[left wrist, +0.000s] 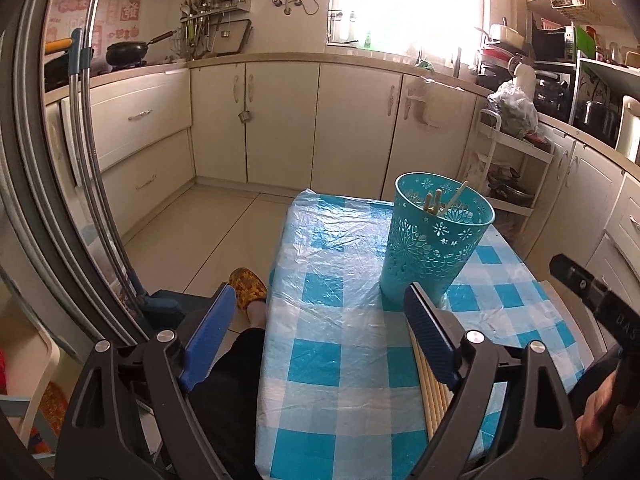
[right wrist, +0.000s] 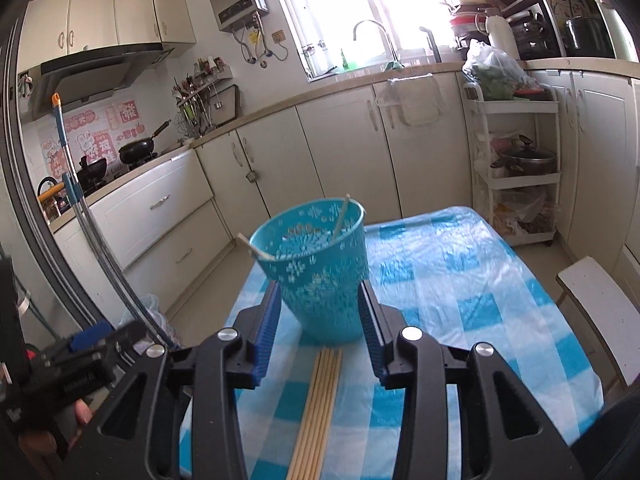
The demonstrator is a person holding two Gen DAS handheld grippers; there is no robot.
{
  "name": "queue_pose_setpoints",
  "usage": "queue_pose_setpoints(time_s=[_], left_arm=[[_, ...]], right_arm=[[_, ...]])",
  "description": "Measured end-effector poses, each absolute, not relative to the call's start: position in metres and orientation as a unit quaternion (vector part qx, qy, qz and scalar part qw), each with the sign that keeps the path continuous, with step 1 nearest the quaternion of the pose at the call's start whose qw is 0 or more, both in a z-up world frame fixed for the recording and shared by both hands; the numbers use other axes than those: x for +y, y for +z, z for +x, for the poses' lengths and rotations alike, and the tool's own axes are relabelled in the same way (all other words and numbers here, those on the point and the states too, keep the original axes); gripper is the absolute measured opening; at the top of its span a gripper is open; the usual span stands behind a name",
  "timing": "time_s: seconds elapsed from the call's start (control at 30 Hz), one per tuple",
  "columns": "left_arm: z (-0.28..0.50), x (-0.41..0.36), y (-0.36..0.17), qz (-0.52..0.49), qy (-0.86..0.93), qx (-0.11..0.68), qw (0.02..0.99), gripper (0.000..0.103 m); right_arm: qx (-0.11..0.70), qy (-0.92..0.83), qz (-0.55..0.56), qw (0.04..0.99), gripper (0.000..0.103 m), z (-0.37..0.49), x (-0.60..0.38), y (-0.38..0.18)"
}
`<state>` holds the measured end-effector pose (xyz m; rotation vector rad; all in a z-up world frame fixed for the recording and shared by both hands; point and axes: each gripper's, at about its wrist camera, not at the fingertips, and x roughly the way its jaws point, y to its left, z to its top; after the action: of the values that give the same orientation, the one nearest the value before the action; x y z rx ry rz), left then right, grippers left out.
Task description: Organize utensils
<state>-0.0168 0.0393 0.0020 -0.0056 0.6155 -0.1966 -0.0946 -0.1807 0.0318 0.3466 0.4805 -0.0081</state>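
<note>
A teal perforated holder cup (left wrist: 434,244) stands upright on the blue-checked table (left wrist: 340,360) with a few chopsticks sticking out of it (left wrist: 434,202). Several wooden chopsticks (left wrist: 430,392) lie side by side on the table just in front of the cup; in the right wrist view they lie (right wrist: 318,408) between my right fingers. My left gripper (left wrist: 320,300) is open and empty at the table's left edge. My right gripper (right wrist: 320,300) is open, its jaws either side of the cup (right wrist: 320,264), which looks blurred; two chopsticks (right wrist: 340,216) lean inside.
Kitchen cabinets (left wrist: 280,120) run along the far wall. A white trolley (right wrist: 516,168) with pots stands right of the table. A mop handle (left wrist: 86,160) leans at the left. A white stool (right wrist: 596,312) sits at the table's right. A person's slippered foot (left wrist: 248,288) rests left of the table.
</note>
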Motion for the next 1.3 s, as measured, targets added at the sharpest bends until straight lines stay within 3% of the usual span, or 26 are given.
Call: queue_pose_setpoints(time_s=[0.7, 0.93, 1.07, 1.3], left_arm=[[-0.078, 0.044, 0.039, 0.015, -0.114, 0.253, 0.961, 0.087], [-0.076, 0.055, 0.031, 0.003, -0.113, 0.269, 0.957, 0.087], [-0.073, 0.061, 0.023, 0.002, -0.105, 0.280, 0.954, 0.088], [-0.060, 0.068, 0.010, -0.006, -0.093, 0.302, 0.949, 0.088]], right_arm=[[0.262, -0.013, 0.153, 0.953, 0.040, -0.142, -0.168, 0.017], [0.351, -0.013, 0.136, 0.926, 0.039, -0.107, -0.155, -0.032], [0.399, -0.013, 0.146, 0.905, 0.030, -0.076, -0.155, -0.063], [0.418, -0.019, 0.134, 0.898, 0.029, -0.037, -0.150, -0.084]])
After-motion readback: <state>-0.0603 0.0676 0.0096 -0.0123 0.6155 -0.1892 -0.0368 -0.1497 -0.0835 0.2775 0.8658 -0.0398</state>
